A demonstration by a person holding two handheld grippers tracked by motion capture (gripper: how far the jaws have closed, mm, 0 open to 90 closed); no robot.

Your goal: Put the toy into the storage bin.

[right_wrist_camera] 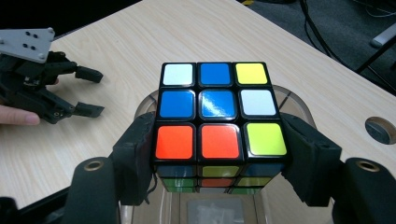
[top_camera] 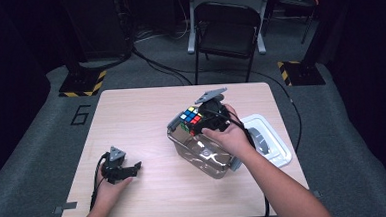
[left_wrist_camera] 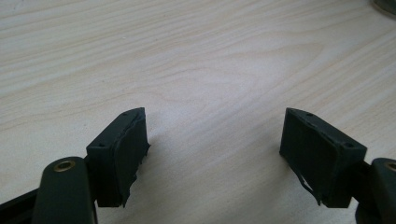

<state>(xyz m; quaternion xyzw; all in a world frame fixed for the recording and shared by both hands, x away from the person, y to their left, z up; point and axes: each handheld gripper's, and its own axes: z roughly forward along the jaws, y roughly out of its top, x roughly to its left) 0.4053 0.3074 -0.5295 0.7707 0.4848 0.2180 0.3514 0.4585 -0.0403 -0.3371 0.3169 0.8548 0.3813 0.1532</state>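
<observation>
Nearest in, the left tongs [top_camera: 132, 168] just sit low on the wooden surface [top_camera: 131, 116] with jaws spread wide and nothing between them, looks like they're parked out of the way. The right tongs [right_wrist_camera: 217, 154] are clamped on the two sides of the puzzle cube [right_wrist_camera: 217, 112], holding it level right over the open clear plastic box [top_camera: 203, 155], so I'd guess it's about to go in. The white lid [top_camera: 270, 137] lies off to the far side, which leaves the opening free.

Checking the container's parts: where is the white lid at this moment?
In the high view the white lid lies flat on the table near its right edge, just right of the clear container and beside the person's right hand.
</observation>
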